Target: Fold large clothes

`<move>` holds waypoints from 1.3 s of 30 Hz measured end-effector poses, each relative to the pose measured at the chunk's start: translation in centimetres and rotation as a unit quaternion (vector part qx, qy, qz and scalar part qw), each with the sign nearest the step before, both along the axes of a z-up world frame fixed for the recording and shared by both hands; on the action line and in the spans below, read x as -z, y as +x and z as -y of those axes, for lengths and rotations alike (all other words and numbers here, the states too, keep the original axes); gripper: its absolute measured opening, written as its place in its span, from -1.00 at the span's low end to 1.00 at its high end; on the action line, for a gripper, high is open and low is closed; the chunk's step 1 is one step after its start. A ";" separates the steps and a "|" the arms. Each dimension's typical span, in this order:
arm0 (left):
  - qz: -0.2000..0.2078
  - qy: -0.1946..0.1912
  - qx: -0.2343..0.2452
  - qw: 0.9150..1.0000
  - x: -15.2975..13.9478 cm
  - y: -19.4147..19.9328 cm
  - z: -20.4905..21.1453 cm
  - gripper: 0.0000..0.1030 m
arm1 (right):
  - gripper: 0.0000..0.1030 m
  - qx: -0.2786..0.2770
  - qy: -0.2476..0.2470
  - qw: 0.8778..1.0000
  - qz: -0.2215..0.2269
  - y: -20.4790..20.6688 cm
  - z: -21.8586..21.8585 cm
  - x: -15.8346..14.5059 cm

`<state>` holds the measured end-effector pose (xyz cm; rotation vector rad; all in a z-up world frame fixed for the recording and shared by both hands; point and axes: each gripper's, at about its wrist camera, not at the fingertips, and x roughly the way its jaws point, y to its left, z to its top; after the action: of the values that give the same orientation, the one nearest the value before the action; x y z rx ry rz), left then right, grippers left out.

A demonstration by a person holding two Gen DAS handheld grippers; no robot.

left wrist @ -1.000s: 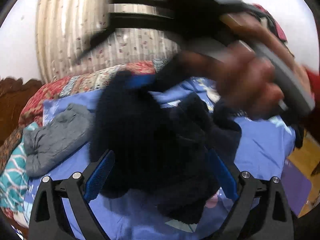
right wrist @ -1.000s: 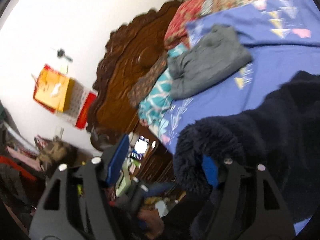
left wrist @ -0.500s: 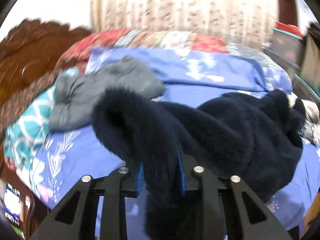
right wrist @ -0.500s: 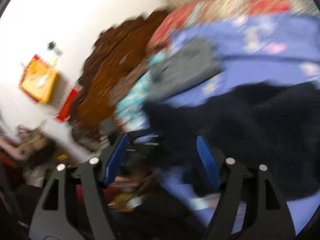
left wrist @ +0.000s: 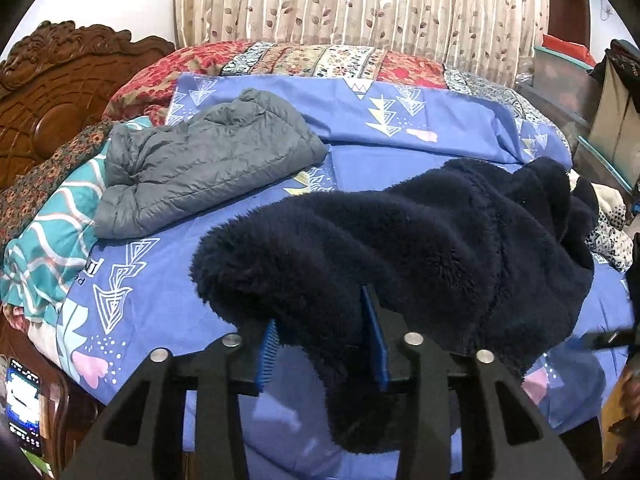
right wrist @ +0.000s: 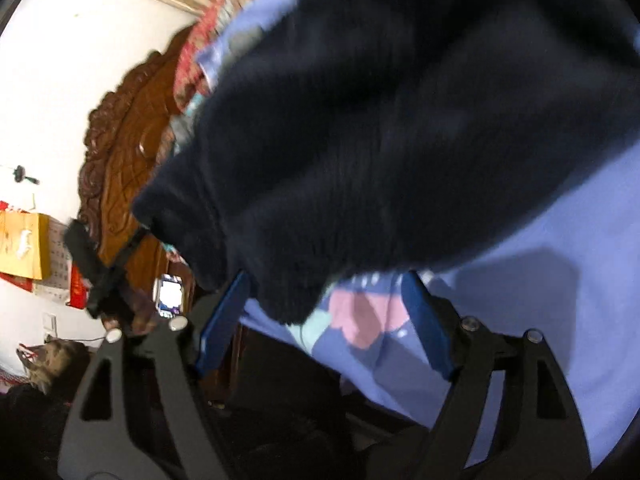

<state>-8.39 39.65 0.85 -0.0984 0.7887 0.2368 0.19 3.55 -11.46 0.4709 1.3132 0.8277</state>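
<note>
Two grippers are at work on one fuzzy dark navy fleece jacket (left wrist: 420,240), which lies in a lump on the blue bed sheet w/ triangle prints (left wrist: 360,128). Left gripper (left wrist: 324,344) has its blue pads pinching a thick end of the fleece, prob. a sleeve. Right gripper (right wrist: 320,316) has its fingers spread wide, w/ a bit of fleece hanging between them but not held. Puffy grey quilted jacket (left wrist: 200,160) sits folded by the carved wood headboard (left wrist: 52,92), so that one looks done. Navy one isn't flat yet, so all its folds are left.
</note>
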 end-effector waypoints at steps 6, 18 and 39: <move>0.001 0.004 -0.001 1.000 -0.1 -0.4 -0.2 0.31 | 0.31 0.028 0.041 0.999 -0.022 2.3 -3.9 2.0; 0.032 0.033 0.038 0.998 -0.8 -0.3 1.8 0.35 | -0.85 0.104 0.115 0.957 0.245 1.6 2.1 -13.8; 0.085 0.468 0.217 0.853 5.0 -9.8 15.2 0.47 | -0.85 0.143 0.065 0.961 0.230 7.4 1.3 -13.1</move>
<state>-18.23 24.42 -4.13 0.9672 0.4317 0.1568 7.60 2.21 1.60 0.5198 0.7449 0.7270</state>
